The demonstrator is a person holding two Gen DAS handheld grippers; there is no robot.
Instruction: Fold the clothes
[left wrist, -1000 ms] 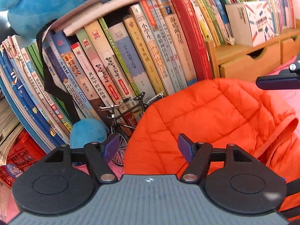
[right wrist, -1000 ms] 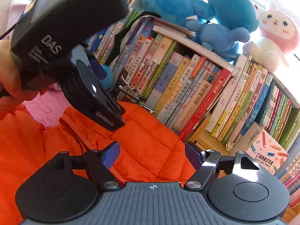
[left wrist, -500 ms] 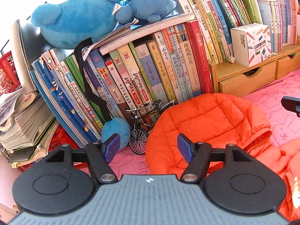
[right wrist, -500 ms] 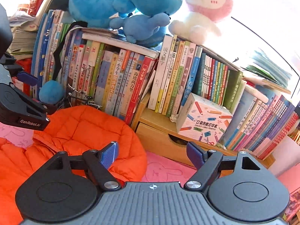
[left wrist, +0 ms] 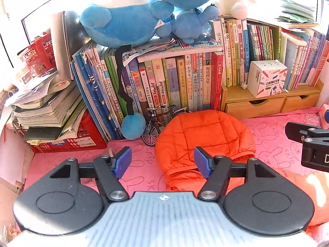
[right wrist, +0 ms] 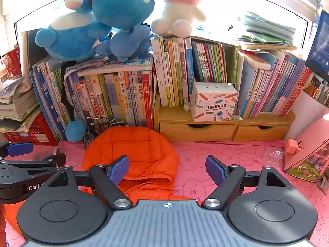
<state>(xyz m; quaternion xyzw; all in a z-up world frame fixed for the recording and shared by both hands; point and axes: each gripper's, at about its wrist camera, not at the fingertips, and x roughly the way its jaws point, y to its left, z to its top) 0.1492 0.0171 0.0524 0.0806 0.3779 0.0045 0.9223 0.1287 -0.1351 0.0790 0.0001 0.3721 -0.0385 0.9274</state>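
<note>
An orange quilted jacket lies on a pink rabbit-print cloth, its hood spread flat toward the books; the rest of the jacket runs under both grippers. My left gripper hovers open above the hood's near left edge, nothing between its blue pads. My right gripper is open too, above the hood's right side and the cloth. Each gripper shows at the edge of the other's view: the right gripper and the left gripper.
Rows of upright books back the cloth, with plush toys on top. A small model bicycle and a blue ball stand by the hood. A wooden drawer shelf holds a printed box. A red crate sits left.
Both grippers have pulled back and up from the jacket, so the hood looks smaller and farther. The views have levelled. Both stay open and empty.
</note>
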